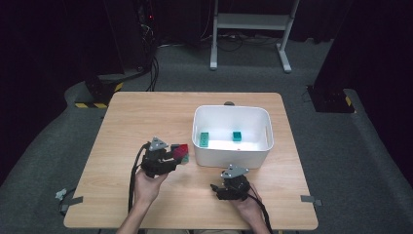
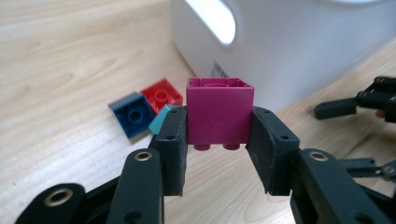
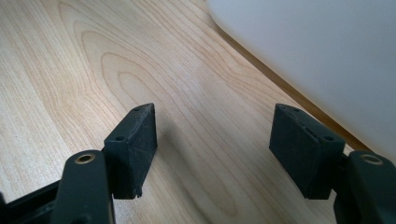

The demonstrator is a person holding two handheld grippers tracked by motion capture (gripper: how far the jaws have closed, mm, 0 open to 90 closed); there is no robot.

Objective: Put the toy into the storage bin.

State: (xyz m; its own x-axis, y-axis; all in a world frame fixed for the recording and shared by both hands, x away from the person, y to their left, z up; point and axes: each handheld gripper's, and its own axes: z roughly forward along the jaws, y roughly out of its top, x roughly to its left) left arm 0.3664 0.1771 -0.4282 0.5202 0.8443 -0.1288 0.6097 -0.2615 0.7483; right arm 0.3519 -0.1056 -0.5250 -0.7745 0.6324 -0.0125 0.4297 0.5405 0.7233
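My left gripper point(image 2: 219, 135) has its pads clamped on both sides of a magenta brick point(image 2: 219, 112), studs down, held clear of the table point(image 2: 60, 70) just left of the white bin point(image 2: 299, 51). Below it on the wood lie a blue brick point(image 2: 133, 113), a red brick point(image 2: 161, 94) and a teal brick point(image 2: 159, 122), touching. My right gripper point(image 3: 215, 140) stands wide open and empty, near the bin's near wall.
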